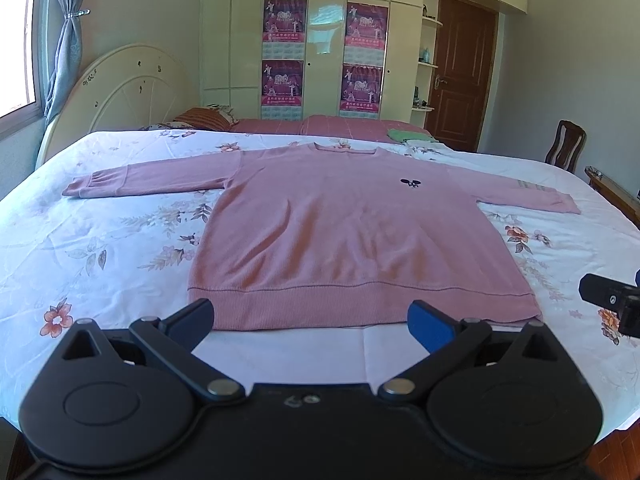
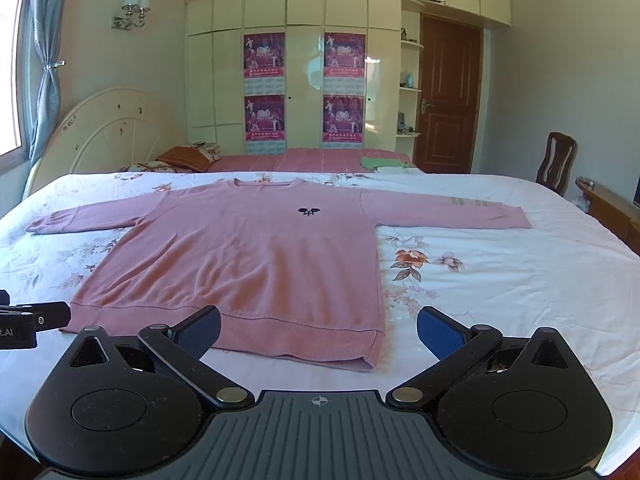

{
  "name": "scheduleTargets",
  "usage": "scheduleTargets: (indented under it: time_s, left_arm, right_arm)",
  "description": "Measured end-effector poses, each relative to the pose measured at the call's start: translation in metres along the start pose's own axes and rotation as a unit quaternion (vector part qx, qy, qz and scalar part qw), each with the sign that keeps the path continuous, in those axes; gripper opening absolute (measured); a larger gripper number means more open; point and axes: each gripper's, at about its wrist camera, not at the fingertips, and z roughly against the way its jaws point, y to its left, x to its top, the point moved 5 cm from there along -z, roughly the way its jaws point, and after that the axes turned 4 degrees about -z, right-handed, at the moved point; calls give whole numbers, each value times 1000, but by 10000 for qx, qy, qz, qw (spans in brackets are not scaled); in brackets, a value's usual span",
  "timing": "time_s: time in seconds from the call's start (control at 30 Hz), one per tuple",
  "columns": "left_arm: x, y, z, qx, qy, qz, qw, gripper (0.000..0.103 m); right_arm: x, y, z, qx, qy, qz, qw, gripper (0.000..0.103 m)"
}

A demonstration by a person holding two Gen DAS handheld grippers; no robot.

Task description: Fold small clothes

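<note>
A pink long-sleeved sweater [image 1: 340, 232] [image 2: 248, 256] lies flat and face up on the floral bedsheet [image 1: 100, 248] [image 2: 500, 280], both sleeves spread out, hem toward me. A small dark emblem [image 1: 410, 183] [image 2: 308, 211] marks its chest. My left gripper [image 1: 312, 320] hovers open just short of the hem, nothing between its blue pads. My right gripper [image 2: 319, 330] is open too, near the hem's right corner [image 2: 368, 356]. Each gripper shows at the edge of the other's view: the right gripper [image 1: 616, 304], the left gripper [image 2: 28, 322].
A green garment [image 1: 412, 135] [image 2: 380, 162] lies at the bed's far side on a pink cover. Pillows [image 1: 208, 118] rest by the white headboard [image 1: 128, 88]. A wooden chair [image 2: 556, 164] and low wooden furniture [image 2: 612, 204] stand right of the bed.
</note>
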Motion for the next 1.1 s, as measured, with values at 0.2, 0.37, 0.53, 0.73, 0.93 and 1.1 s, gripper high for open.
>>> scheduleTargets:
  time_s: [0.2, 0.37, 0.53, 0.73, 0.93, 1.1]
  left_arm:
    - [0, 1, -1, -7, 19, 1, 10000, 103]
    - [0, 1, -1, -2, 18, -10, 10000, 103]
    - [0, 1, -1, -3, 21, -9, 10000, 103]
    - [0, 2, -1, 1, 35, -8, 10000, 103]
    - [0, 2, -1, 2, 41, -12, 10000, 103]
    - [0, 4, 0, 8, 65, -19, 10000, 103]
  right_arm:
    - [0, -1, 1, -18, 10, -21, 10000, 103]
    - [1, -1, 0, -5, 9, -26, 10000, 103]
    - [1, -1, 0, -2, 8, -21, 10000, 103]
    - [1, -1, -1, 6, 13, -21, 10000, 103]
    - [1, 0, -3, 21, 24, -13, 10000, 103]
    - [1, 2, -6, 41, 31, -5, 10000, 103]
